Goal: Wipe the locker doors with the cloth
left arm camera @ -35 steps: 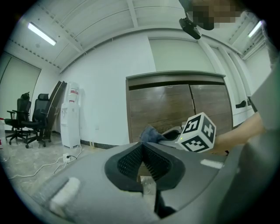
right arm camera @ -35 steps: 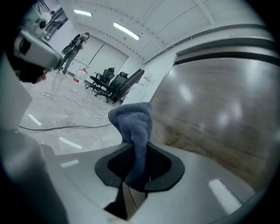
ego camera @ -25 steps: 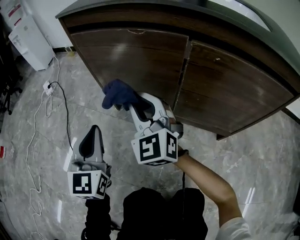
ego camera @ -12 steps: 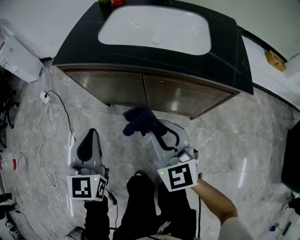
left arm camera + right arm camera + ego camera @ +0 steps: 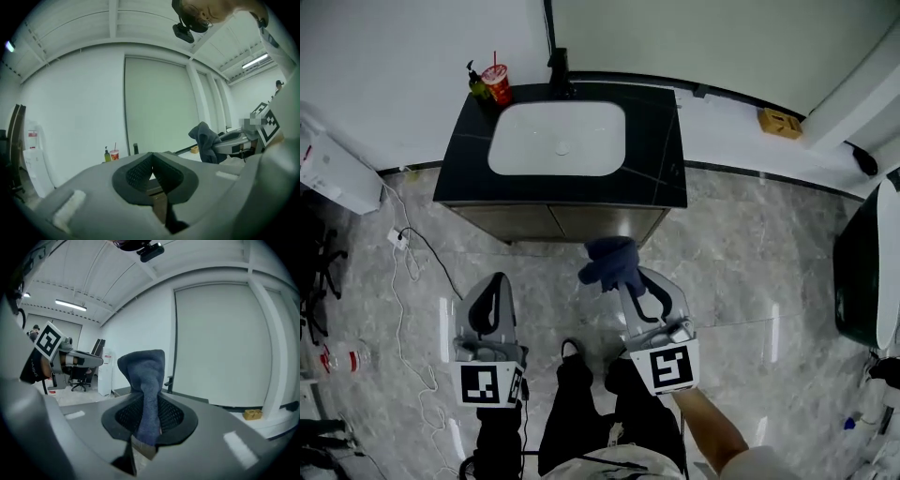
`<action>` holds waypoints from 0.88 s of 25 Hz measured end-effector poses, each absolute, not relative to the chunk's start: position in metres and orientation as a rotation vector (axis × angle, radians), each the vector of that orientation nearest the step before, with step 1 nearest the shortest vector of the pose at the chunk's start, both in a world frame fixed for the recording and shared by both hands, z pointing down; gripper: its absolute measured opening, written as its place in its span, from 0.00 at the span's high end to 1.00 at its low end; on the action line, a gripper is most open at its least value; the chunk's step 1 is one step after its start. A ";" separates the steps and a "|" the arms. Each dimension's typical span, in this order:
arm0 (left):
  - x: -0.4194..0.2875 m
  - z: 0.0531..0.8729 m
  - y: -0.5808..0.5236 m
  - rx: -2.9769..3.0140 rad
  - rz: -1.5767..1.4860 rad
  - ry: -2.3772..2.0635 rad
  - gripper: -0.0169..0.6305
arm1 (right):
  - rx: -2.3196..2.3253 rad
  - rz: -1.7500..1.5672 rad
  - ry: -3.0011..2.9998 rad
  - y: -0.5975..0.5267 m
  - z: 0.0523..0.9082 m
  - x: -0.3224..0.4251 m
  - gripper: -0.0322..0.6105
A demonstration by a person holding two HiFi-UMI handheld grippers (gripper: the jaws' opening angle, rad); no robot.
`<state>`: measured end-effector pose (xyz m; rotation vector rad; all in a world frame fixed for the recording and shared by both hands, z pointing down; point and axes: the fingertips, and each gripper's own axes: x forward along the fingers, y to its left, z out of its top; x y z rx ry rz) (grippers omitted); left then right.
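Right gripper view shows jaws clamping the cloth (image 5: 143,394); head view, the sink (image 5: 525,141)

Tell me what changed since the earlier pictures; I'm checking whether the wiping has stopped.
Both grippers drew back from the cabinet doors: a second ago the right gripper held the cloth by the wood, now it is well clear, with the whole sink in view. Unchanged: cloth clamped in the right gripper; left gripper shut, empty.

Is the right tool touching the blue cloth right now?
Touching. The right gripper view shows the cloth pinched in the right tool.
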<state>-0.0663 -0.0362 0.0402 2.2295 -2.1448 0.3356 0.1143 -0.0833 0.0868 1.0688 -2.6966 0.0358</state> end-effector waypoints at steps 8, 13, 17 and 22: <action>-0.007 -0.092 -0.042 2.358 0.249 -2.118 0.97 | 1.248 0.058 -2.685 -0.075 -0.050 0.193 0.83; 0.016 -0.134 -0.038 2.425 0.200 -2.100 0.97 | 1.363 0.041 -2.711 -0.064 -0.095 0.225 0.83; 0.038 -0.152 -0.033 2.511 0.214 -2.005 0.97 | 1.443 0.050 -2.721 -0.053 -0.126 0.238 0.83; 0.036 -0.158 -0.033 2.505 0.180 -2.007 0.97 | 1.509 0.004 -2.717 -0.055 -0.147 0.240 0.84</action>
